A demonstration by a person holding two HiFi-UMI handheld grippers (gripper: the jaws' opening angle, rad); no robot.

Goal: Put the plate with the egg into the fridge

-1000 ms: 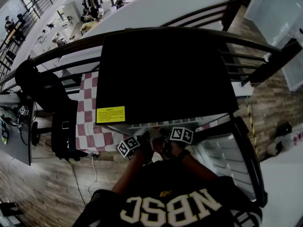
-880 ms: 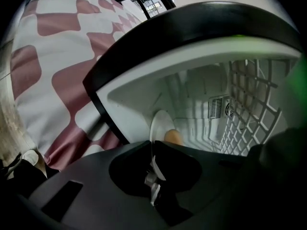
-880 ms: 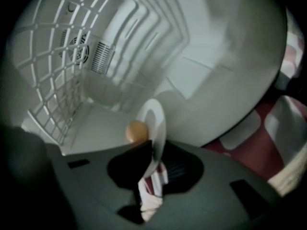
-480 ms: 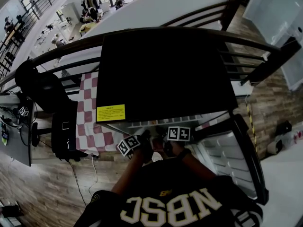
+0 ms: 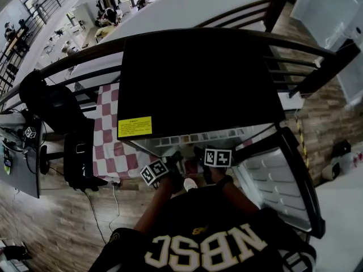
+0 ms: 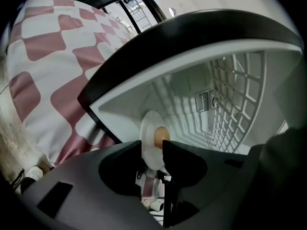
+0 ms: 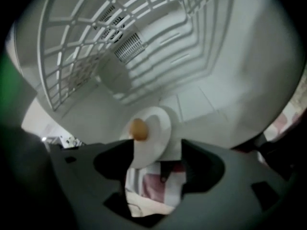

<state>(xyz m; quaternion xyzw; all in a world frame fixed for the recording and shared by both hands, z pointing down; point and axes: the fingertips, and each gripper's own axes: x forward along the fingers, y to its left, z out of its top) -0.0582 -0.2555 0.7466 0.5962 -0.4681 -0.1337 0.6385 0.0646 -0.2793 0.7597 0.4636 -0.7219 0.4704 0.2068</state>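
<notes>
The white plate (image 6: 149,145) with a brown egg (image 6: 161,135) on it lies at the front of the fridge's white inside (image 6: 192,104). Its near rim reaches in between the jaws of my left gripper (image 6: 152,151), which are opening. In the right gripper view the same plate (image 7: 154,133) and egg (image 7: 138,129) lie between the opening jaws of my right gripper (image 7: 157,150), with a gap on the right side. In the head view both marker cubes, the left (image 5: 152,173) and the right (image 5: 218,157), are at the fridge's mouth under its black top (image 5: 198,84).
The fridge door (image 5: 278,177) stands open to the right, its shelves showing. A white wire rack (image 7: 76,47) runs along one inner wall. A red-and-white checked cloth (image 5: 108,146) covers the table on the left, next to a black bag (image 5: 79,152). A dark railing (image 5: 306,67) runs behind.
Both marker cubes stay at the fridge's mouth and have barely shifted. The head view has tipped slightly, so a little more of the white inside shows.
</notes>
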